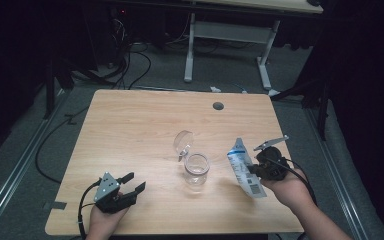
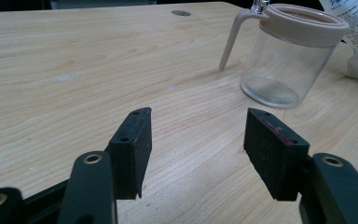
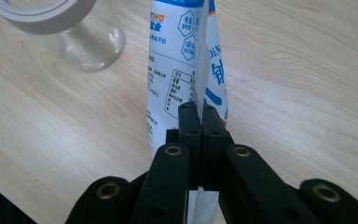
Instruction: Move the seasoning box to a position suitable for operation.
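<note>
Right gripper (image 3: 199,112): jaws clamped on edge of white-and-blue printed pouch (image 3: 182,60), pouch lifted off table, hanging beside jar. Left gripper (image 2: 193,140): jaws apart, nothing between, resting low over tabletop near front left.

Clear jar (image 1: 196,171) with beige rim at table centre, hinged lid (image 1: 183,141) flipped up, mouth open, inside looks empty.

Progress: pouch picked up, jar opened. Likely left: bring pouch over mouth, tip contents in. Whether pouch top is torn open, cannot tell. Wooden table (image 1: 130,130) otherwise bare.
</note>
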{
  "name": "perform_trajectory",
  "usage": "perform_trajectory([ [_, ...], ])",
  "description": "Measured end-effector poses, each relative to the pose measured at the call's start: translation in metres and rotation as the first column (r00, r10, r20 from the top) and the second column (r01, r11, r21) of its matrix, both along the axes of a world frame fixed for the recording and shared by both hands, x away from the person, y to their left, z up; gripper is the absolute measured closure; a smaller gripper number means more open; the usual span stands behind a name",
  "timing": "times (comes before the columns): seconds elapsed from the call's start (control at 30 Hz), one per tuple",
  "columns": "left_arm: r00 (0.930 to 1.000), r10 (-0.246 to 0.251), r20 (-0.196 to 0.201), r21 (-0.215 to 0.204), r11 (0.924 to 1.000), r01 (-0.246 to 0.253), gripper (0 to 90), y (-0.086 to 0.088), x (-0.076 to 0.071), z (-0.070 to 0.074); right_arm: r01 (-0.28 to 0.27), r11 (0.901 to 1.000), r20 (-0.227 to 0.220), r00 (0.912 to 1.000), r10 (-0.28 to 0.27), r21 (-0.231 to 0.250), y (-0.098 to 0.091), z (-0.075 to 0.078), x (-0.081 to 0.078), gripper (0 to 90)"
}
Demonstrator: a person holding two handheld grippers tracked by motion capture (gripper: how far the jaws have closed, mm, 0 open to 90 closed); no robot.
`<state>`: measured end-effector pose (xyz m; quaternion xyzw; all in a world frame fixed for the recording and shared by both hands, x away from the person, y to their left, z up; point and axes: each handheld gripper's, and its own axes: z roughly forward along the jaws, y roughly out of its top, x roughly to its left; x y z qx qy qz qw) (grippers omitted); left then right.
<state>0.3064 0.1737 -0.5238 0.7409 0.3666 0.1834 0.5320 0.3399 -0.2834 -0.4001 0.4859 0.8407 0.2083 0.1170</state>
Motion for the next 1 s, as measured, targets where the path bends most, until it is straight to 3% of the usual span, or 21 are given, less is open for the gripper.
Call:
perform_trajectory([
  [0.57, 1.0000, -0.001, 0.000, -0.004, 1.0000, 0.001, 42.0, 0.001, 0.000, 0.000, -0.027, 0.9985, -0.079, 0.9966, 0.023, -0.048, 0.002, 0.010, 0.005, 90.0],
  [1.0, 1.0000, -0.004, -0.006, -0.007, 1.0000, 0.004, 41.8, 0.000, 0.001, -0.001, -0.064, 0.9946, -0.140, 0.9888, 0.052, -0.082, 0.007, 0.013, 0.009, 90.0],
])
